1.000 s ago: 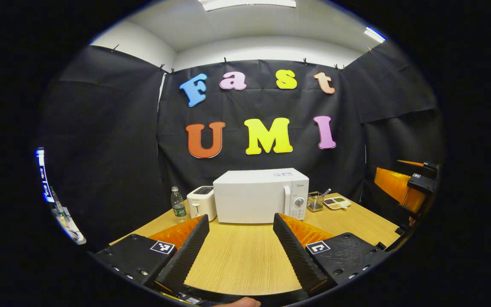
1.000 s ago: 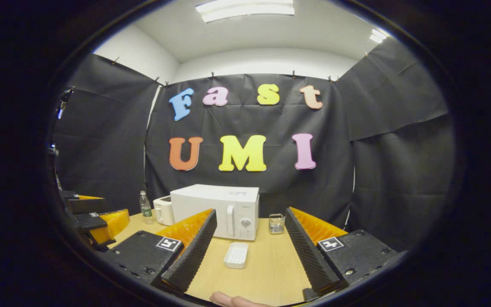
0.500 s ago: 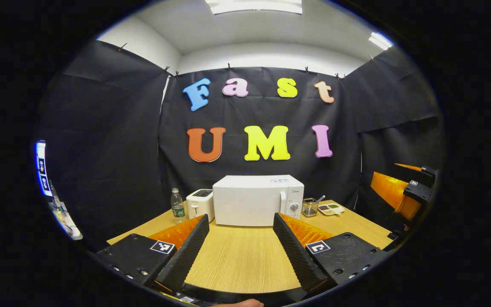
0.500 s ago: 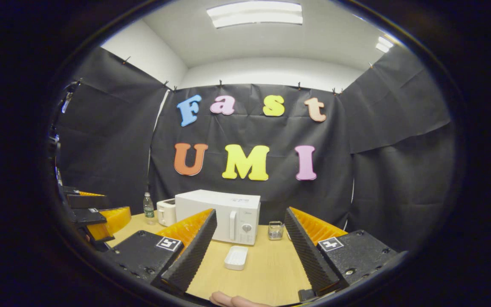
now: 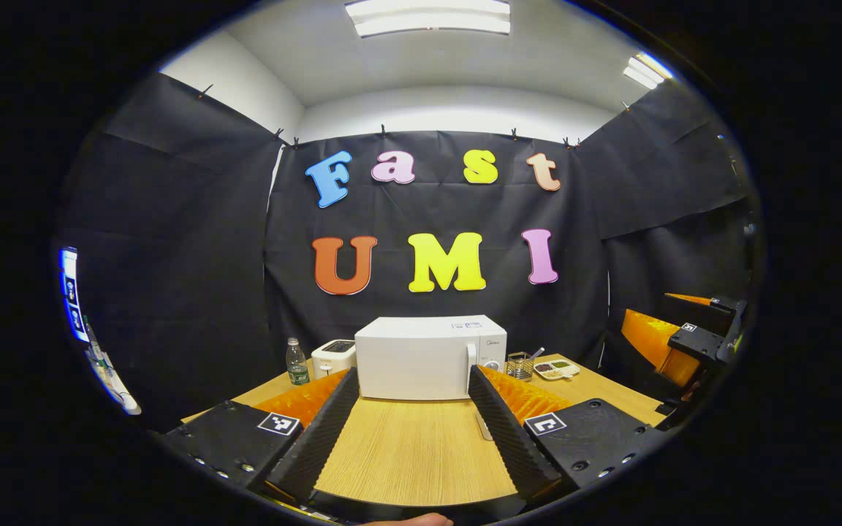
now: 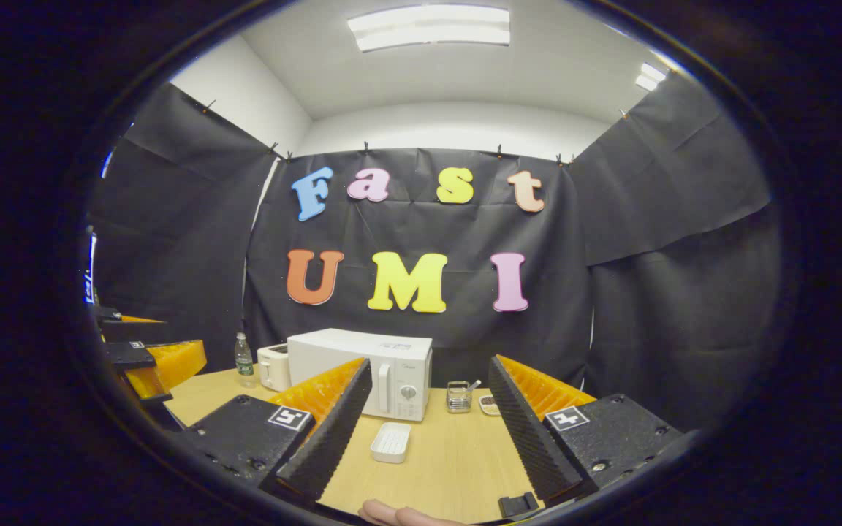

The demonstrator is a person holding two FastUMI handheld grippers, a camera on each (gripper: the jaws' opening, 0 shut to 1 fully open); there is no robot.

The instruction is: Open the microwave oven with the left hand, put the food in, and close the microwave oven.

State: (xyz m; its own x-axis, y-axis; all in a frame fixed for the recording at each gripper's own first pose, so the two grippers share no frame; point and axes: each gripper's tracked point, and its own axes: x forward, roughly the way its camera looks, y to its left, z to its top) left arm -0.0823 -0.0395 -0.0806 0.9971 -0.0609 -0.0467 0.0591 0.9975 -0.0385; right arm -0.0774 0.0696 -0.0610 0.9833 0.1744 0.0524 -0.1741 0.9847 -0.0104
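While microwave (image 6: 359, 372) shut, tray (image 6: 391, 443) empty

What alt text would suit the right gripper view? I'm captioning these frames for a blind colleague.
A closed white microwave stands on a wooden table, seen between the open right gripper fingers. A white tray lies in front of it, a toaster and water bottle to its left.
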